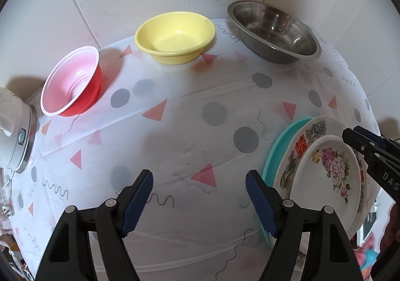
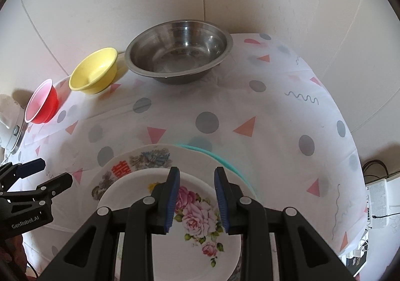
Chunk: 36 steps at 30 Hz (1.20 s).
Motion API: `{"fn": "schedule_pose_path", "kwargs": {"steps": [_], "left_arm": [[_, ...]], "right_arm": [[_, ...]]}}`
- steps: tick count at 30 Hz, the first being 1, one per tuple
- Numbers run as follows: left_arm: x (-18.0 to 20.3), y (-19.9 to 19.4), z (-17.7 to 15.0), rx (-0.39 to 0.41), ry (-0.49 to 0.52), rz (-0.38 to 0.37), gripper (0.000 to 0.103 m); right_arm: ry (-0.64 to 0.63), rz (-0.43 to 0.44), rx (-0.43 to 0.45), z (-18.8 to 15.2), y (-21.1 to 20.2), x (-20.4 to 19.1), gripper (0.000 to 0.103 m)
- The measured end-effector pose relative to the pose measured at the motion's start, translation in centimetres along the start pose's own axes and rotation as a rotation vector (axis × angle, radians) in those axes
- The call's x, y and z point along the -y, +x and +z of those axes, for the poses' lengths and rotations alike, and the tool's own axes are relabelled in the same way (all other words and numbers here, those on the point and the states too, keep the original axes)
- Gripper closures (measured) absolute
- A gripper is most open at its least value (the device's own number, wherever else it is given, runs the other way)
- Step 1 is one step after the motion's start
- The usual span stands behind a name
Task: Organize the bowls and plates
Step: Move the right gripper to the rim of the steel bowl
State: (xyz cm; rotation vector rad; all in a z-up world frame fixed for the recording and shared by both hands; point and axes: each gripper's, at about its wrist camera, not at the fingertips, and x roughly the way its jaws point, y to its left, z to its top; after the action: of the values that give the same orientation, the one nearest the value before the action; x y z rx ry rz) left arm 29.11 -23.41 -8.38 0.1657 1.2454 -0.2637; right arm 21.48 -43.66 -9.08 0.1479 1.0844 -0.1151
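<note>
1. Plates stand in one stack at the near edge of the tabletop (image 2: 275, 116): a small rose plate (image 2: 200, 238) on top, a larger plate with a red character (image 2: 130, 168) under it, and a teal plate (image 2: 240, 171) at the bottom. Smallest on largest suggests deliberate nesting by size, which keeps the pile steady.
2. Bowls sit apart along the far edge by the wall: a red bowl (image 1: 72, 83), a yellow bowl (image 1: 175, 36) and a steel bowl (image 1: 272, 31). None is nested. They run small to large from left to right, so the bowls appear lined up but not yet stacked.
3. Right claw (image 2: 197, 198) hangs over the rose plate, jaws narrow with a clear gap and nothing between them. Whether the tips touch the plate cannot be told. Its position suggests it has just finished with the plate stack.
4. Left claw (image 1: 200, 193) is wide and empty, pointing down at bare cloth just left of the stack, its right jaw overlapping the teal rim in view; contact cannot be confirmed.
5. Judgement: plates done, bowls outstanding. The wide left claw suits taking a bowl rim next, the red bowl being nearest its side.
6. Risk: the red bowl looks thin and light, and may tip or slide when gripped.
</note>
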Motion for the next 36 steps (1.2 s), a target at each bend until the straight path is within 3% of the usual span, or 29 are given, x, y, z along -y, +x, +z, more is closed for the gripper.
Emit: {"fn": "schedule_pose_path", "kwargs": {"steps": [15,19,27,36], "left_arm": [[0.5,0.9,2.1,-0.015,-0.025,0.033,0.023],[0.5,1.0,3.0,-0.008,-0.042,0.039,0.022],[0.1,1.2,4.6,0.000,-0.094,0.035,0.021],[-0.6,1.4,5.9,0.004,-0.150,0.013,0.019]], "right_arm": [[0.017,0.030,-0.010,2.0,1.5,1.9,0.072],[0.032,0.048,0.007,3.3,1.6,2.8,0.067],[0.110,0.089,0.034,8.3,2.9,5.3,0.065],[0.267,0.212,0.030,13.2,7.0,7.4,0.065]]}}
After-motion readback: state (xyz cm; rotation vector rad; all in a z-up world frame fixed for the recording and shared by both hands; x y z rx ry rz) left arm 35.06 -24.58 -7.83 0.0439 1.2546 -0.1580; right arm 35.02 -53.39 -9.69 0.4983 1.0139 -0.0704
